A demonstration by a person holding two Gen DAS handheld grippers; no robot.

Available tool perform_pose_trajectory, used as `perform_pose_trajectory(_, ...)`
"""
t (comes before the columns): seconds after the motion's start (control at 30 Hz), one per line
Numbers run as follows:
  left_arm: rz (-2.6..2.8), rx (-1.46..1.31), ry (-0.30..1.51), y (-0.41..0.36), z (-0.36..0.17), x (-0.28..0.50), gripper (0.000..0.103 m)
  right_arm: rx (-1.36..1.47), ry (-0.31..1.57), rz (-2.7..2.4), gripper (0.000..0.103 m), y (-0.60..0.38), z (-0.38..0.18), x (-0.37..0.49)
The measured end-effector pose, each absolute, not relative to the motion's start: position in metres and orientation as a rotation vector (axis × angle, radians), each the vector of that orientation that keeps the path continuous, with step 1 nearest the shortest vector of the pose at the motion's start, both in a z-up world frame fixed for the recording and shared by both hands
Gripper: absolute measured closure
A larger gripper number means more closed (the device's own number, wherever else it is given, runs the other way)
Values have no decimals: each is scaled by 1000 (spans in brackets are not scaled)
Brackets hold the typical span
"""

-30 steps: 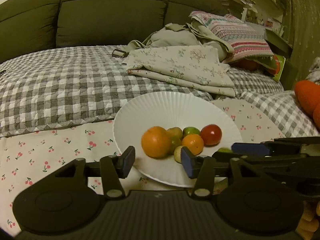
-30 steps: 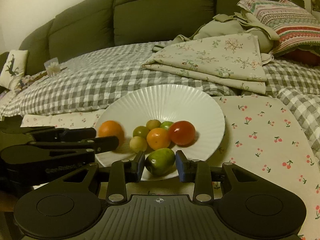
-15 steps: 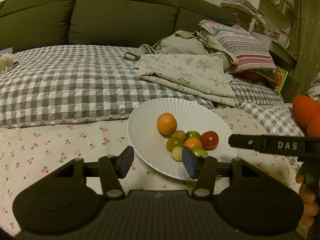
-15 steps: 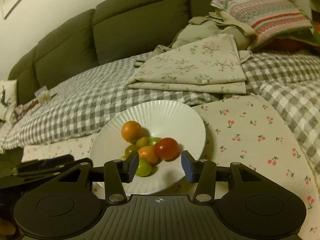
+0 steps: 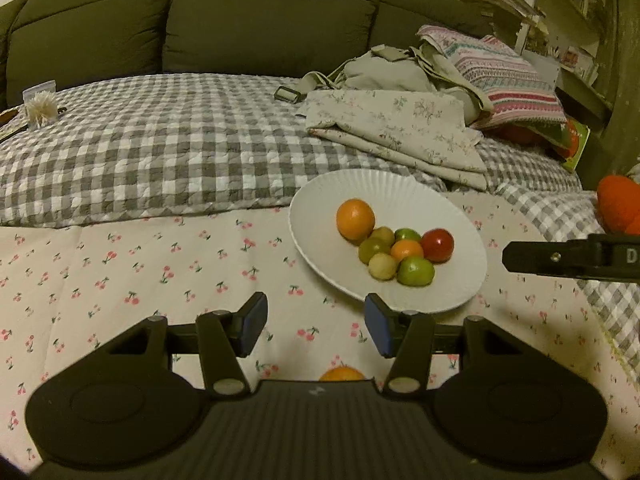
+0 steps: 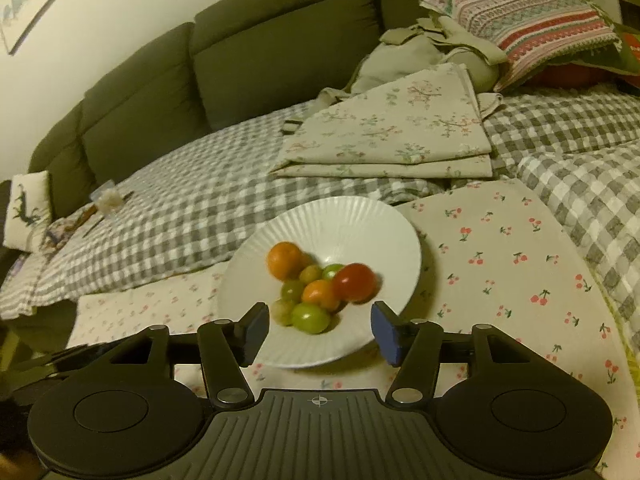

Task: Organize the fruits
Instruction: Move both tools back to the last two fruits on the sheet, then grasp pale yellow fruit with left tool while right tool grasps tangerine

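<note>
Since a second ago the green fruit (image 6: 310,317) that sat between the right gripper (image 6: 318,330)'s pads has been left on the white plate (image 6: 360,216), and both grippers have drawn back from it. That gripper's jaws are opening, nothing between them.

Nearest the left gripper (image 5: 312,326), whose jaws stand apart and empty, an orange fruit (image 5: 342,374) peeps out from behind its body, on the cherry-print cloth (image 5: 140,272). Beyond, the plate holds a large orange (image 5: 355,218), a red tomato (image 5: 438,245), a small orange fruit (image 5: 407,250) and several green and yellowish ones, all clustered and touching. One finger of the right gripper juts in from the right of the left view, beside the plate.

Behind the plate lie a grey checked quilt (image 5: 160,152), folded floral linen (image 5: 400,128) just past the rim, a patterned pillow (image 5: 500,76), then the green sofa back (image 5: 260,24).
</note>
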State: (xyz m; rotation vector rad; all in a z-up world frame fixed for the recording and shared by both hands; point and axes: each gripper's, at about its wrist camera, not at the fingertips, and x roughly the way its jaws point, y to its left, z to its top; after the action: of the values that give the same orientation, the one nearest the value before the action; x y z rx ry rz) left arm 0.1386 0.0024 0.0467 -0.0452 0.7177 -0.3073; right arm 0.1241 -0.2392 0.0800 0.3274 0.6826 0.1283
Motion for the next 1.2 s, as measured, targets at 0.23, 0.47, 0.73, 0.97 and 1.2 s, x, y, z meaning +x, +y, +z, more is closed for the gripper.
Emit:
perform_pose_trajectory(0.23,-282,-52,738,11,47,120,47,322,714,184,42,-228,83,111)
perform_pose_trajectory(0.47,-247,-86,763,24,43,101,47,338,732,249,36,-217,83,104)
perform_pose_trajectory(0.73,-221,-123,803,35,34,85,47,297,752,311,29,-197,81,96)
perform_pose_trajectory(0.97,-217,-92,852,27,16,80,47,273,784,358,25,-180,74,91)
perform_pose_trajectory(1.2,-213,-51,876,14,-2,84,49,240,820,366,25,-170,61,92)
